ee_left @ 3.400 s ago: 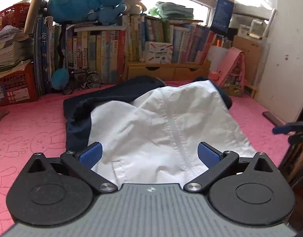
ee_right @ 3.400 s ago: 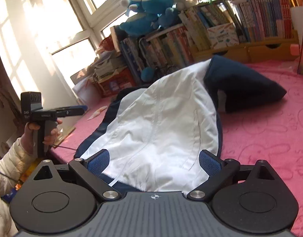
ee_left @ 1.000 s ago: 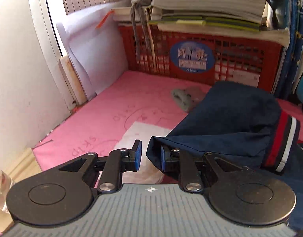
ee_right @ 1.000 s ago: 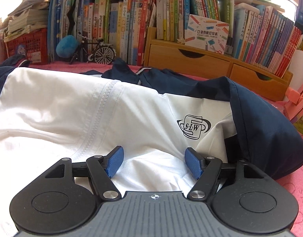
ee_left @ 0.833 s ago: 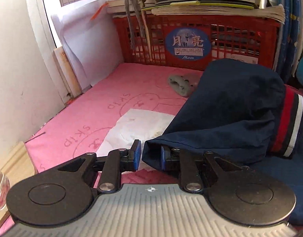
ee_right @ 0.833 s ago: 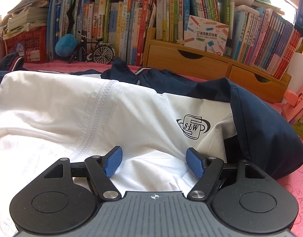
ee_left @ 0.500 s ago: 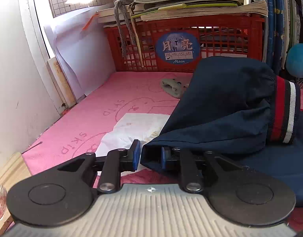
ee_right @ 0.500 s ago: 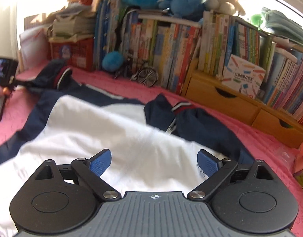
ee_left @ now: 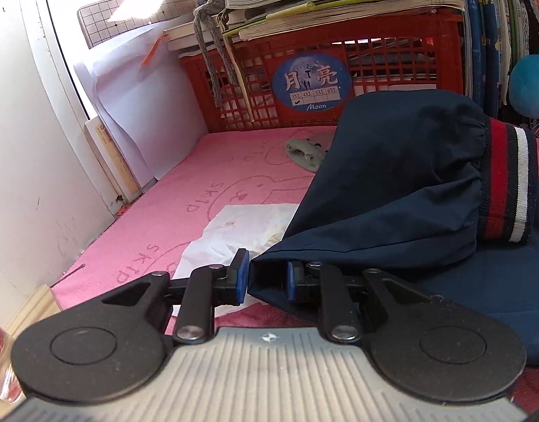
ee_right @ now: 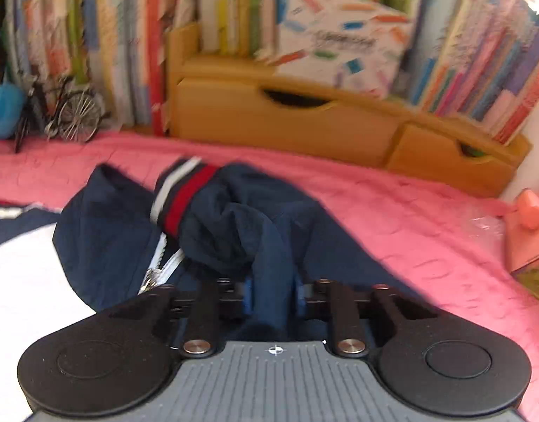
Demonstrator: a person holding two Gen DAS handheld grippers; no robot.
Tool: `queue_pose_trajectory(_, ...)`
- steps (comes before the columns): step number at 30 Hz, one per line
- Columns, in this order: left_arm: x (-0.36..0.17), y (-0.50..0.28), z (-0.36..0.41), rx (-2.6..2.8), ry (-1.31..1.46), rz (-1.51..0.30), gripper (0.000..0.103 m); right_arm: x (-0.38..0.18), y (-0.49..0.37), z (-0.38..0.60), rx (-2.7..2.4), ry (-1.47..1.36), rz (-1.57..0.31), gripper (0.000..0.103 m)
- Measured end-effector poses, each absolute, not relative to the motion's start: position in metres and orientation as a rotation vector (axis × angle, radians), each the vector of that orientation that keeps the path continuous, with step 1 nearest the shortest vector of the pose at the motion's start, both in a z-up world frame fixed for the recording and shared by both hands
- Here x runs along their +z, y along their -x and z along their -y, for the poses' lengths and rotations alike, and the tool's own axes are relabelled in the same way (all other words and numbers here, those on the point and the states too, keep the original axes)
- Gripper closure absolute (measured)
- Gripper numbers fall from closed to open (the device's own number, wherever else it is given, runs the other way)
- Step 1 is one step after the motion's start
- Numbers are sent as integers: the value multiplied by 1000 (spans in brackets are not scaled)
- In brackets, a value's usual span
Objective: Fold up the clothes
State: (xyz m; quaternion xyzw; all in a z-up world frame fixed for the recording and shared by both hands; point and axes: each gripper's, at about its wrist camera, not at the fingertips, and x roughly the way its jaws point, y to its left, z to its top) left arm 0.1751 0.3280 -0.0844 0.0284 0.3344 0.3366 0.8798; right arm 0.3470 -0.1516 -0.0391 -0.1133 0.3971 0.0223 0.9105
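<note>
The jacket (ee_left: 392,190), navy with a white body, lies spread on the pink mat (ee_left: 206,183), and each sleeve is pinched by one gripper. In the left wrist view the left sleeve (ee_left: 403,176) arches up off the mat, its red, navy and white cuff (ee_left: 505,183) drooping to the right. The left gripper (ee_left: 266,276) is nearly closed on a navy fold of that sleeve, fabric filling the narrow gap between its blue pads (ee_left: 242,274). A white paper (ee_left: 241,232) lies on the mat just beyond it, partly under the sleeve, and a red crate (ee_left: 339,81) stands behind.

In the blurred right wrist view the right gripper (ee_right: 271,293) is likewise clamped on navy cloth of the right sleeve (ee_right: 241,225), whose striped cuff (ee_right: 185,193) is bunched just ahead, beside the zipper (ee_right: 160,263). A wooden drawer unit (ee_right: 304,116) stands behind.

This looks like the sleeve-folding step: both sleeves gripped, not yet laid across the white body (ee_right: 27,281). The next move likely calls for carrying each sleeve inward over the body, keeping the cloth taut so it lands flat, then releasing.
</note>
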Motion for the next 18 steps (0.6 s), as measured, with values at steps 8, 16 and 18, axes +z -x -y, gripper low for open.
queue_pose_trajectory(8, -84, -175, -327, 700, -48, -694, 82, 46, -304, 299, -335, 234, -556, 95)
queue_pose_trajectory(16, -85, -177, -324, 715, -91, -704, 82, -4, -247, 450, -529, 146, -799, 92)
queue_pose_trajectory(18, -85, -177, -324, 715, -94, -705, 82, -23, -234, 460, -514, 117, -878, 84)
